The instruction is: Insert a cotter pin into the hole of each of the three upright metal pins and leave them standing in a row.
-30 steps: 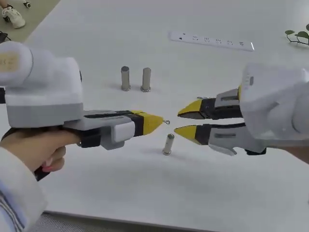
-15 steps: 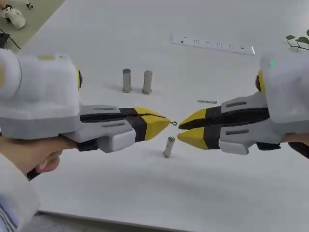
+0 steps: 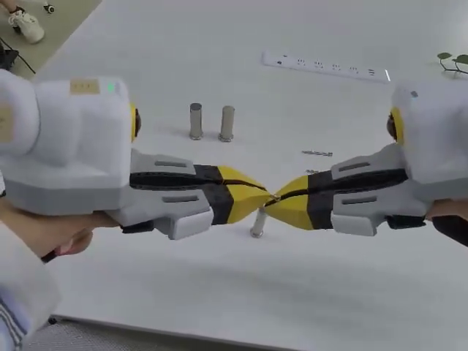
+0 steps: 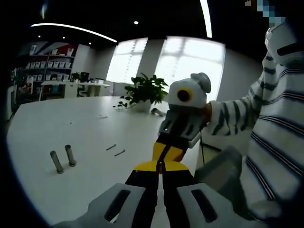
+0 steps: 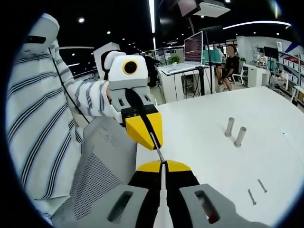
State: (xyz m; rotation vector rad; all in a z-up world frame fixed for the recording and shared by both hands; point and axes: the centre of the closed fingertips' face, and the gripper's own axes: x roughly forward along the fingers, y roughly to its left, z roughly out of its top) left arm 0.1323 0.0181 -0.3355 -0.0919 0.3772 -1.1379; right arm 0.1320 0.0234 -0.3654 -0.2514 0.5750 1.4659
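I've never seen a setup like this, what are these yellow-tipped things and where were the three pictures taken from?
A person holds two handheld grippers, like big tweezers. One picture comes from a headset camera looking down; the two round ones come from cameras riding on the grippers. The left gripper and right gripper meet tip to tip, both apparently shut on one cotter pin. On the white table stands one metal pin under the tips and two more further back, plus two loose cotter pins and a power strip.

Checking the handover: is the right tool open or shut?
Shut. The right tool has its yellow tips together on the cotter pin that sticks out of the left tool.
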